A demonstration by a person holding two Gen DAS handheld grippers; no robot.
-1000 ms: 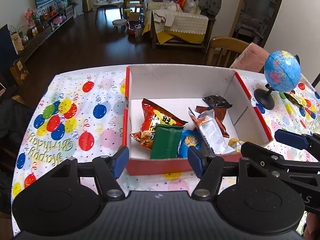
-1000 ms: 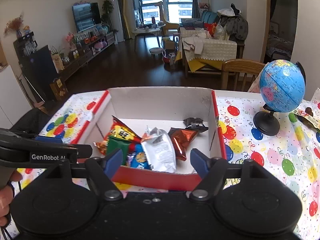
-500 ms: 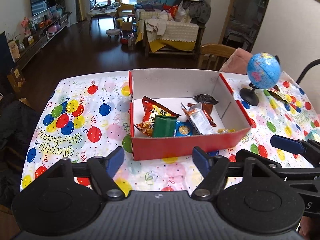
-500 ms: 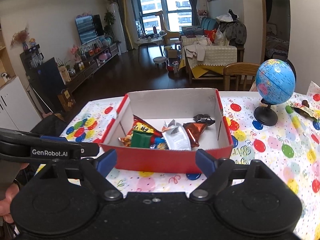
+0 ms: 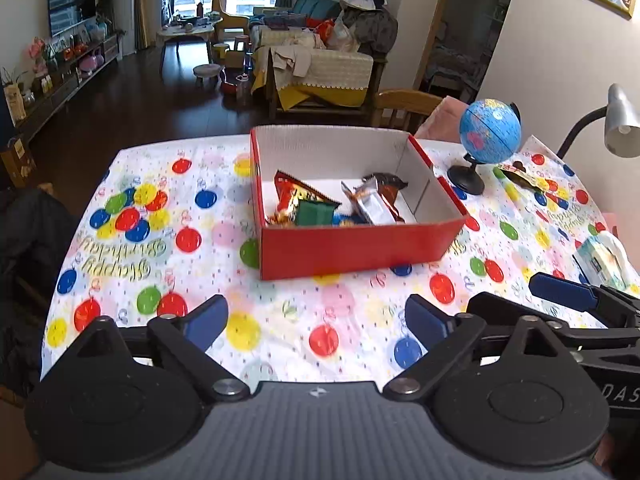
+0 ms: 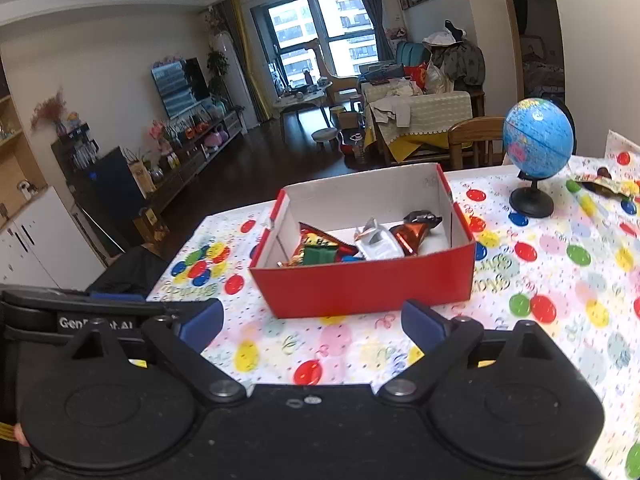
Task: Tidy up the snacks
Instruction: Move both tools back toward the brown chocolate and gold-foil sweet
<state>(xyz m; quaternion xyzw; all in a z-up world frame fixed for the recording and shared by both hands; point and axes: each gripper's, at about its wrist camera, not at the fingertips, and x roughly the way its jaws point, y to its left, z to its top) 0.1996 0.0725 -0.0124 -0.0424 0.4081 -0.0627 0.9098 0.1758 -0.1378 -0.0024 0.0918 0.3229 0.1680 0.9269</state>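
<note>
Both views sit just behind their own spread blue-padded fingers, above the near edge of the table, looking forward and slightly down across the balloon tablecloth (image 5: 132,240) toward the living room beyond. The left wrist view faces the red box (image 5: 356,244) almost square on from a raised angle, with the right gripper (image 5: 560,292) entering at its right edge. The right wrist view sits a little to the right and turns slightly left. Both share the box (image 6: 364,284), the globe (image 5: 490,130) and the sofa.
</note>
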